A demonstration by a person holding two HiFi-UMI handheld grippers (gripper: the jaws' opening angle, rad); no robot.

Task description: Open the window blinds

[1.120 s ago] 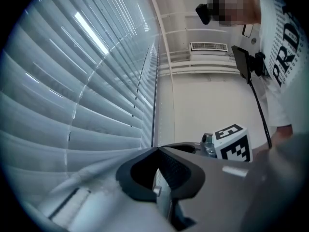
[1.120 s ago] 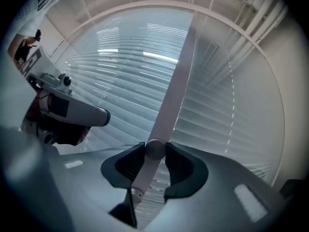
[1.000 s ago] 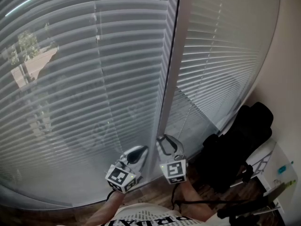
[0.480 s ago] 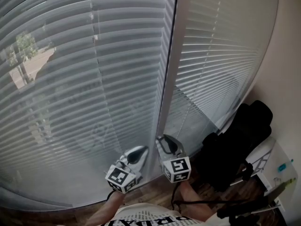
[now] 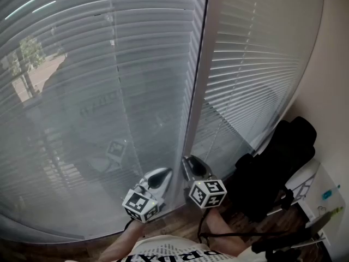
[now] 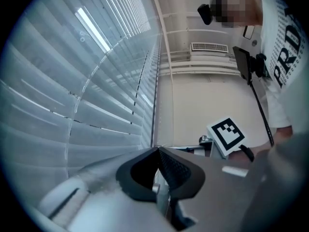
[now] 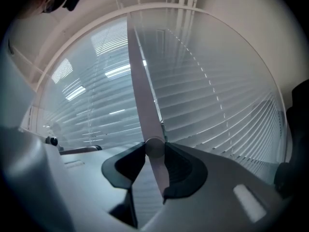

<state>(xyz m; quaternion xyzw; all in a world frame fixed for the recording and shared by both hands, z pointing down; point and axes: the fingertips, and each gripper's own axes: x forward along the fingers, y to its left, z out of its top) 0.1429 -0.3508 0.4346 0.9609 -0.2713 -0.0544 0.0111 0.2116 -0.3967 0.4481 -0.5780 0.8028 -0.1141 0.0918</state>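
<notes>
Right gripper [image 7: 155, 150] pinches the wand [image 7: 141, 91], whose long axis runs straight up from its jaws between the blinds [image 5: 98, 102]. Left gripper [image 6: 158, 150], pressed together and empty, sits just left.

The left blind [image 5: 82, 91] is a dim blue-grey, ruled with thin horizontal slat lines and crossed by darker vertical cords; patches of tan and green show through it at the far left. The right blind [image 5: 256, 64] is paler, a whitish grey with the same fine horizontal striping. The wand [image 7: 145, 105] is a flat, pale lilac-grey. The left gripper [image 5: 162, 173] and the right gripper [image 5: 191, 162] are silver-grey, and each carries a white cube printed with black square markers. Their pads [image 6: 176, 170] are black, with a fine dotted texture. The bag [image 5: 272, 168] is solid black, the floor [image 5: 185, 218] is brown wood grain, the wall [image 5: 332, 64] is beige, and the shirt [image 5: 169, 252] is white with black lettering.
</notes>
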